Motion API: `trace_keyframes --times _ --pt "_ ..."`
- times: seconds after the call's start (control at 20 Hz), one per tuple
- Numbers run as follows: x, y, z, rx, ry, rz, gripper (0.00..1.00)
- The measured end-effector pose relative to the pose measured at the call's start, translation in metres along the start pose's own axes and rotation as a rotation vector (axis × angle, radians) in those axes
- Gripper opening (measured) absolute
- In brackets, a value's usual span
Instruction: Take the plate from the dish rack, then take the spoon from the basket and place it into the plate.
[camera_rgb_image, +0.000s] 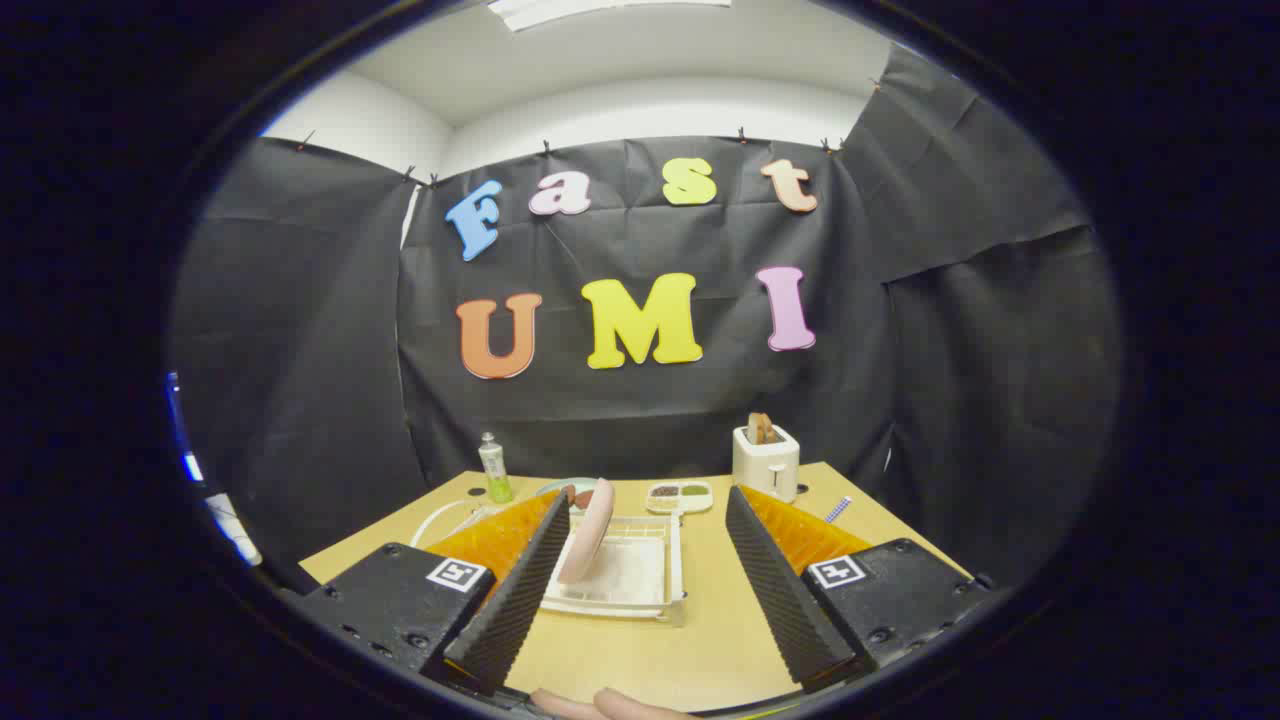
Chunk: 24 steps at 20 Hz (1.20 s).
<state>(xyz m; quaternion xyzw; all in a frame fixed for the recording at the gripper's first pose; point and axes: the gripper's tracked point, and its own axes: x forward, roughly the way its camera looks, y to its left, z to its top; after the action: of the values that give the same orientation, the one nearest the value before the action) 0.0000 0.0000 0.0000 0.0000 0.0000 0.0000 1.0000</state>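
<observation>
Gripper view: gripper (648, 590) fingers spread wide, holding nothing. Plate (587, 531) stands on edge in the white dish rack (668, 570) at lower centre of frame, just ahead of the fingers and close beside the left one, its rim line running away from the camera. Judgement: next approach needs a slight leftward shift to straddle the rim

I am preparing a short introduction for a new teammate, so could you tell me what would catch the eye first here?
The open gripper frames a white dish rack on the wooden table, with a pink plate standing on edge in it near one finger. Beyond the fingers, a white toaster holding toast stands at the table's far edge, and a green bottle stands across from it.
</observation>
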Motion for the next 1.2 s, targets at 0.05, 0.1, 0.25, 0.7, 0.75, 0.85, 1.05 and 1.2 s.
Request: trace_keyframes --times 0.05,0.1,0.25,0.7,0.75,0.85,1.05,1.2 --pt "0.001 0.000 0.000 -0.006 0.001 -0.002 1.00" --pt "0.001 -0.001 -0.001 -0.009 0.000 -0.002 1.00" --pt "0.002 -0.004 0.000 -0.012 -0.009 -0.013 1.00" --pt "0.025 0.000 -0.010 -0.042 0.023 -0.014 1.00" --pt "0.033 0.000 -0.006 -0.048 0.031 -0.019 1.00" --pt "0.051 0.000 -0.003 -0.054 0.074 -0.029 1.00" --pt "0.097 0.014 0.007 -0.105 0.181 -0.018 1.00" --pt "0.136 0.025 0.011 -0.153 0.264 -0.031 1.00"
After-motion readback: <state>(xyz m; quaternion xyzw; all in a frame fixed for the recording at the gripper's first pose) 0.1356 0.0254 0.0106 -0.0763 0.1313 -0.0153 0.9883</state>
